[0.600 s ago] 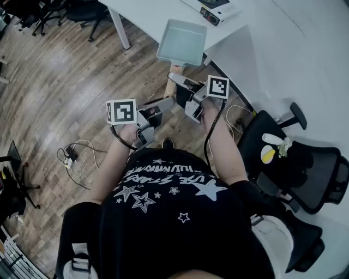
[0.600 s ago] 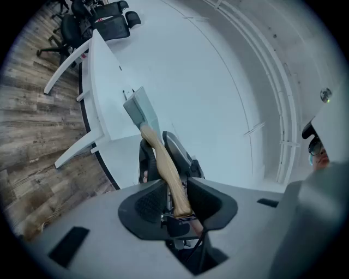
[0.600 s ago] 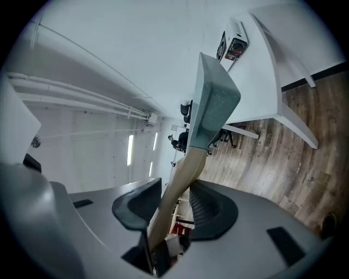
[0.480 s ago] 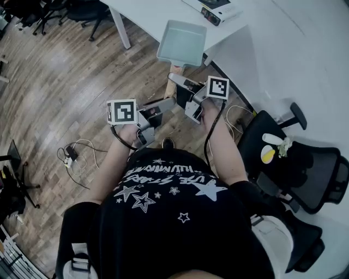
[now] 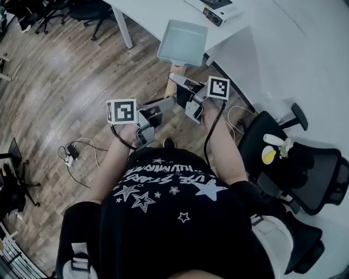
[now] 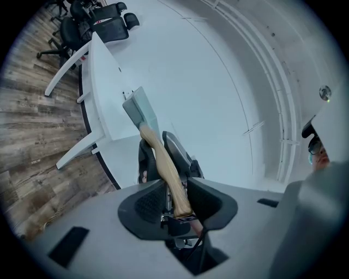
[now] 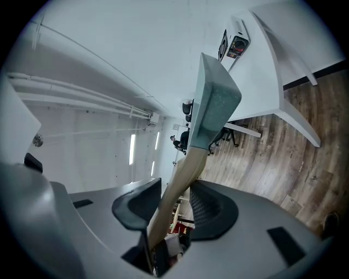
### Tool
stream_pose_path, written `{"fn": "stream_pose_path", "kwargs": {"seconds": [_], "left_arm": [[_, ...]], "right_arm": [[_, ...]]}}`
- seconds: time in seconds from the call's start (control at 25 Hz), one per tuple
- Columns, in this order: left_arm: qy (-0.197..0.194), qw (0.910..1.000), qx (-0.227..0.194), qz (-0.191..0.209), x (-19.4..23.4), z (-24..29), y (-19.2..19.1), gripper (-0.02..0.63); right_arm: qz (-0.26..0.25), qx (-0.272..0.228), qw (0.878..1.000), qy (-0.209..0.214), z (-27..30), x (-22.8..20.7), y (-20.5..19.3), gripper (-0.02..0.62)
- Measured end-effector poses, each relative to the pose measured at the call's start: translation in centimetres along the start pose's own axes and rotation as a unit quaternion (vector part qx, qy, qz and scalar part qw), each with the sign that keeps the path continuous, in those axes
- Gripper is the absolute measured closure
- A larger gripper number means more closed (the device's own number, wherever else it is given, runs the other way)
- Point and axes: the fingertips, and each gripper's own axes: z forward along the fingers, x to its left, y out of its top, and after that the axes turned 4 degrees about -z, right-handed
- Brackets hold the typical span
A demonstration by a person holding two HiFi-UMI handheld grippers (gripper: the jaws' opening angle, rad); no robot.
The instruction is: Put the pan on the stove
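Note:
A square pale-teal pan (image 5: 183,42) with a wooden handle (image 5: 173,83) hangs in the air over the wooden floor, at the edge of the white table (image 5: 158,12). Both grippers hold it by the handle. In the left gripper view the handle (image 6: 166,169) runs up between the jaws of my left gripper (image 6: 173,188) to the pan (image 6: 140,110). In the right gripper view my right gripper (image 7: 175,188) clamps the same handle (image 7: 182,174) below the pan (image 7: 216,103). From the head view my left gripper (image 5: 168,102) sits below my right gripper (image 5: 176,80). No stove shows.
A boxed device (image 5: 214,9) lies on the white table. A black office chair (image 5: 297,166) with a yellow-white toy stands close on the right. Cables and a power strip (image 5: 70,156) lie on the floor to the left. More chairs (image 5: 60,11) stand at the upper left.

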Motion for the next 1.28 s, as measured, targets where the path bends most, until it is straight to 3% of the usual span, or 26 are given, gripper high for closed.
{"fn": "stream_pose_path", "kwargs": {"seconds": [0.76, 1.0, 1.28], "left_arm": [[0.024, 0.9995, -0.02, 0.008, 0.9, 1.8, 1.2, 0.483], [0.033, 0.9992, -0.018, 0.013, 1.9, 0.9, 3.0, 0.483], [0.007, 0.9999, 0.006, 0.008, 3.4, 0.9, 7.6, 0.483]], "right_arm": [[-0.001, 0.024, 1.0, 0.019, 0.0, -1.2, 1.8, 0.433], [-0.006, 0.027, 0.999, 0.018, 1.9, -1.5, 2.5, 0.433], [-0.014, 0.008, 1.0, -0.001, 5.1, -3.1, 5.7, 0.431]]}}
